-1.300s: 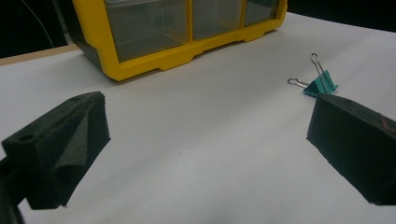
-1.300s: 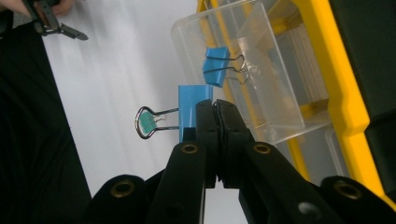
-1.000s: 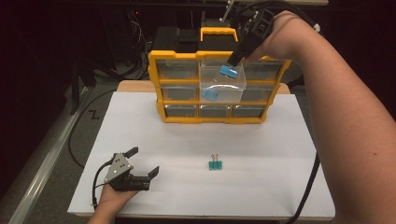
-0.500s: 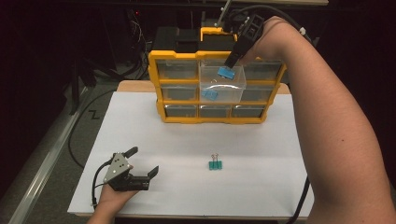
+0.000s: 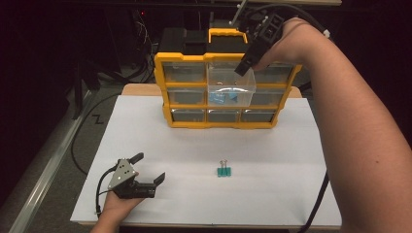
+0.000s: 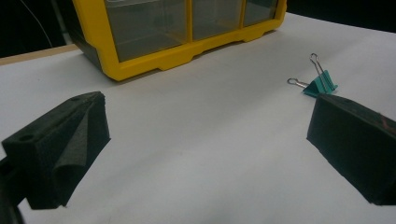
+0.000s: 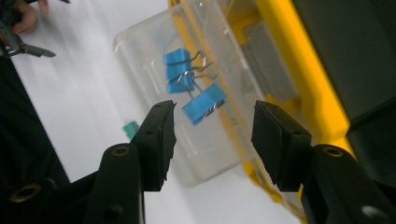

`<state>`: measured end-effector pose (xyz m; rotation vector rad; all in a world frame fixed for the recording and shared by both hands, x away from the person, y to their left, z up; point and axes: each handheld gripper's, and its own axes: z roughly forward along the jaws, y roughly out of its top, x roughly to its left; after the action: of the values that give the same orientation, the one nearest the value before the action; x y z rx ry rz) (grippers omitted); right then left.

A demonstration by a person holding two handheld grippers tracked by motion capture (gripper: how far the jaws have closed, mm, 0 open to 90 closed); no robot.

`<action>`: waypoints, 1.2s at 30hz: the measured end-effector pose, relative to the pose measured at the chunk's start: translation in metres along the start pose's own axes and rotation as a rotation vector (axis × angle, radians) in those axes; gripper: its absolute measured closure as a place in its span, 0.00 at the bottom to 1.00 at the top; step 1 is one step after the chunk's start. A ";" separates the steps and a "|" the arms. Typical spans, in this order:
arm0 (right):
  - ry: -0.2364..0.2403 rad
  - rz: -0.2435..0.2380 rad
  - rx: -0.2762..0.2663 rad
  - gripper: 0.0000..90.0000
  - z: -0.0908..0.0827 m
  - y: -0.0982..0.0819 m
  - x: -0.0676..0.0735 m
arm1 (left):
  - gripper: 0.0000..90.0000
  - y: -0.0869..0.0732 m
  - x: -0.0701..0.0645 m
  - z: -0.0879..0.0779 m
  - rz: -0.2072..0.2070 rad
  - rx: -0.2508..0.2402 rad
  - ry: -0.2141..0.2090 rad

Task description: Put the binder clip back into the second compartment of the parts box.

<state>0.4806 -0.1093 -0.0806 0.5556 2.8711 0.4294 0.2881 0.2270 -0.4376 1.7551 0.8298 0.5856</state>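
A yellow organizer (image 5: 165,92) stands at the back of the white table, its clear middle drawer (image 5: 248,90) pulled out. My right gripper (image 5: 244,68) hovers above that drawer. Its jaws have just been opening and stand open (image 7: 212,135) with nothing between them. Below them, two blue binder clips (image 7: 204,103) (image 7: 179,70) lie in the drawer (image 7: 140,51). A teal binder clip (image 5: 223,171) lies on the table in front. My left gripper (image 5: 149,167) rests open at the front left; in its own view (image 6: 210,140) the teal clip (image 6: 321,83) sits just beyond the right jaw.
The organizer (image 6: 154,58) has more closed clear drawers in three rows. Dark cables and equipment lie behind and left of the table. The white tabletop (image 5: 291,145) has free room around the teal clip. The right forearm reaches across the table's right side.
The right gripper held a blue clip above the open drawer; now its jaws are apart and the clip lies in the drawer. The left gripper has not moved.
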 end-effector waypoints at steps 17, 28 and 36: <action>0.023 -0.015 0.000 0.44 0.008 -0.067 0.038 | 0.00 -0.001 -0.001 0.004 -0.010 0.014 0.022; 0.047 -0.029 0.024 0.28 0.063 -0.101 0.062 | 0.00 -0.001 -0.002 0.005 0.000 0.025 0.017; 0.091 -0.044 0.041 0.13 0.133 -0.118 0.080 | 0.00 0.000 -0.003 0.005 0.001 0.019 0.016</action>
<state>0.3990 -0.1502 -0.2526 0.4913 2.9790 0.3997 0.2894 0.2220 -0.4394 1.7698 0.8482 0.5944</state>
